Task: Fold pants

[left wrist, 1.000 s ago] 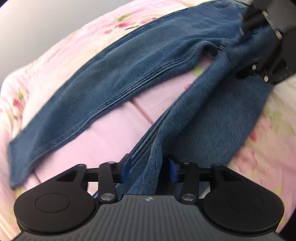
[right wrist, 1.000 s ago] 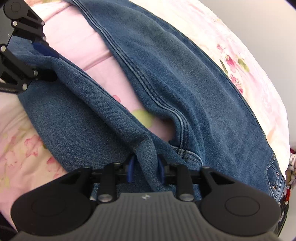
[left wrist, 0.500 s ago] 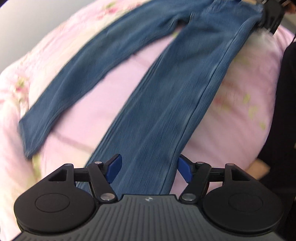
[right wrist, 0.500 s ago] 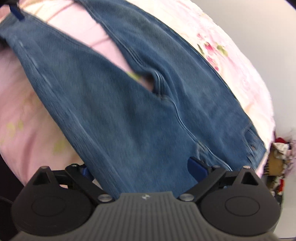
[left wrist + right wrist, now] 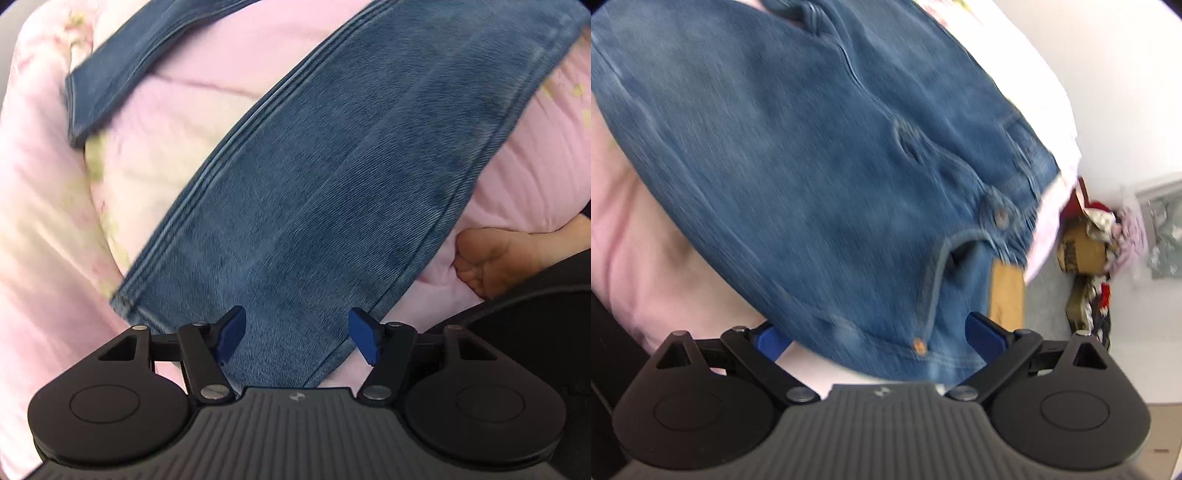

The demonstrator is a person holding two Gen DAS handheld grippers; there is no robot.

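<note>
Blue jeans lie spread flat on a pink floral duvet point(image 5: 48, 221). In the left wrist view the near leg point(image 5: 332, 184) runs diagonally down to its hem, and the other leg point(image 5: 122, 66) ends at the upper left. My left gripper point(image 5: 295, 325) hovers over the near hem; its jaws are closing, the denim lies under the gap, and the pads do not press it. In the right wrist view the waist point(image 5: 812, 147) with its button point(image 5: 999, 214) and tan label point(image 5: 1006, 295) fills the frame. My right gripper point(image 5: 877, 334) stands wide open above the waistband edge.
A person's bare foot point(image 5: 491, 258) rests on the duvet right of the hem, with dark clothing below it. Past the bed's edge a cardboard box point(image 5: 1082, 251) and a heap of clothes point(image 5: 1100, 302) sit on the floor by a white wall.
Both grippers let go of the bunched denim and opened. The left one travelled down the leg to the hem, the right one to the waist. The jeans now lie flat.
</note>
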